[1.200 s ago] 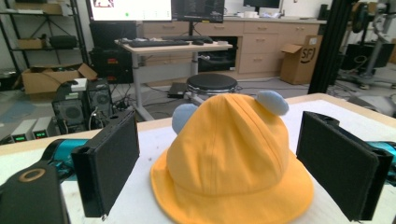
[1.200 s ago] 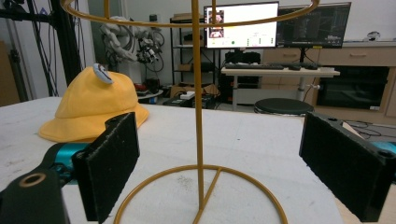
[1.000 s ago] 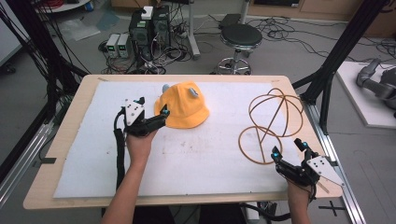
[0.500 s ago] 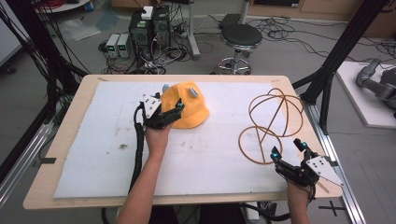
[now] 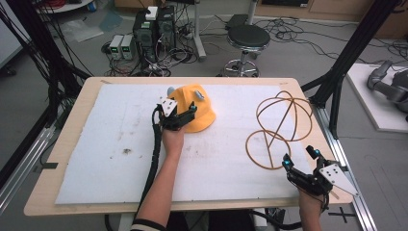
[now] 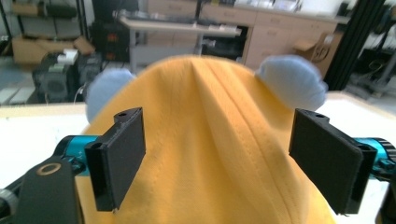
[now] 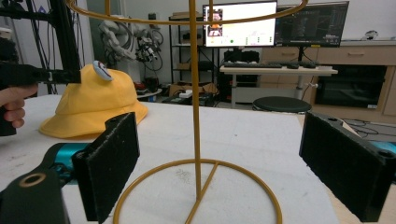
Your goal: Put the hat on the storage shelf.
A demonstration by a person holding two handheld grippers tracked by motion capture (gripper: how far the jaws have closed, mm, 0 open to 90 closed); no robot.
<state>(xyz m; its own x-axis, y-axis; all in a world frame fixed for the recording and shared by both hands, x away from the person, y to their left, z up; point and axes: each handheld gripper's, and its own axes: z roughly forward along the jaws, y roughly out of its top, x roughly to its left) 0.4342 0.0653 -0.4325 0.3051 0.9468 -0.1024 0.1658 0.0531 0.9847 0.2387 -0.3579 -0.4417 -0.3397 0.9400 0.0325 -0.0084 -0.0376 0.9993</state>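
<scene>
A yellow hat (image 5: pixel 202 113) with two pale blue ears lies on the white mat at the back middle of the table. My left gripper (image 5: pixel 186 115) is at the hat's near left side, open. In the left gripper view its jaws stand wide apart on either side of the hat's crown (image 6: pixel 210 140). A golden wire stand (image 5: pixel 276 120) with a ring base stands at the right. My right gripper (image 5: pixel 300 156) is open just in front of that base. In the right gripper view the stand's upright rod (image 7: pixel 194 93) rises between the jaws, farther off, and the hat (image 7: pixel 93 107) sits at the left.
A white foam mat (image 5: pixel 96 144) covers most of the wooden table (image 5: pixel 43 192). Black frame posts (image 5: pixel 337 82) stand at the right edge. Behind the table are a stool (image 5: pixel 248 36) and electronics boxes (image 5: pixel 154 29) with cables on the floor.
My left gripper has moved right and forward along the hat's near side, so its open jaws now straddle the crown. The right gripper and the stand have not moved.
</scene>
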